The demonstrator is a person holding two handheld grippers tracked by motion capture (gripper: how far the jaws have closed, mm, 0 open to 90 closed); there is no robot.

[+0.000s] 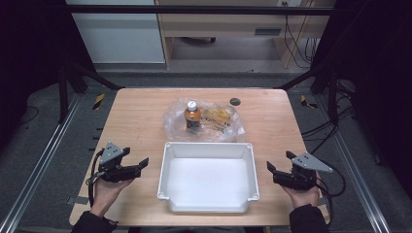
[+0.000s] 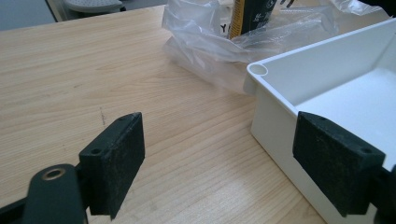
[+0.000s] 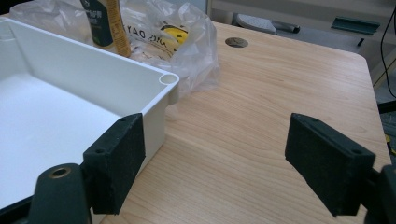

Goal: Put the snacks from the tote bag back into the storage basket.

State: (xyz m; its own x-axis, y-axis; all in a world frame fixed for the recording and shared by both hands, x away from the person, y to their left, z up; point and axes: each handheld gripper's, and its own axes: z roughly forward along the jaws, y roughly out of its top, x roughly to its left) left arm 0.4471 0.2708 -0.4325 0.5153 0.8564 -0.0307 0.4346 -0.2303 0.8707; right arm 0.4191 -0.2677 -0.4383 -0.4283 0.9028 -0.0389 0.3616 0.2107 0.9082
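Both tools sit wide open and empty — left tool (image 1: 140, 165), right tool (image 1: 272, 170) — flanking the tray (image 1: 207, 149). Nothing started; next, probably reach for the bottle (image 1: 192, 116) in the bag (image 1: 228, 127).

We read "YAO" printed on the clear plastic bag (image 3: 159, 35); the bottle (image 3: 105, 23) label's characters stay illegible.
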